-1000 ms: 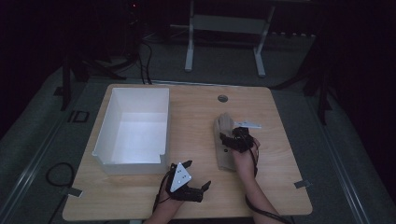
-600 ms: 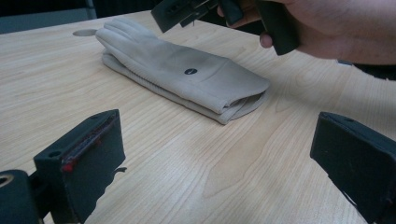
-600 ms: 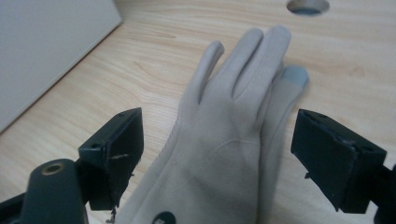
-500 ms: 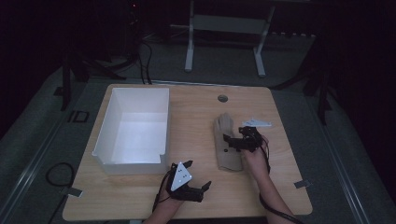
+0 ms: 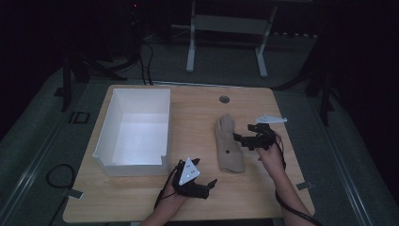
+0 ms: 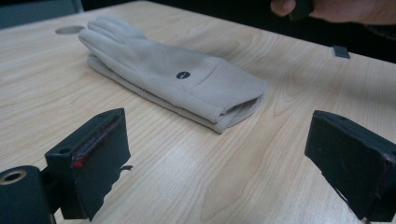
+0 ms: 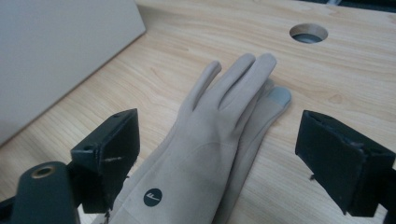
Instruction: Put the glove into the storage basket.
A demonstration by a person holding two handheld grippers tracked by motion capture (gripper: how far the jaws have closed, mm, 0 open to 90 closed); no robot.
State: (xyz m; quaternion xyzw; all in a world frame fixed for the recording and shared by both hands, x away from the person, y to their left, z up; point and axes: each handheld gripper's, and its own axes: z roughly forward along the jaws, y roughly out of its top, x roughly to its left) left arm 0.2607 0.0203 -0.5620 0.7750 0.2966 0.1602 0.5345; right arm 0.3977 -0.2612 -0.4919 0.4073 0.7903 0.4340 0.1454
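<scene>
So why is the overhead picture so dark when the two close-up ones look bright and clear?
High view: dim room, dark surroundings, so the white box glows and the glove looks grainy. Left gripper view: glove evenly lit with a soft shadow; the near black fingers are slightly blurred. Right gripper view: glove sharp, box wall pale and featureless.

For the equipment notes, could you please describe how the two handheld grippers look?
Both the left gripper and the right gripper are black, with two blocky jaws each. The left carries a grey three-cornered plate with small dots. A dark cable trails from each. Forearms look bare.
</scene>
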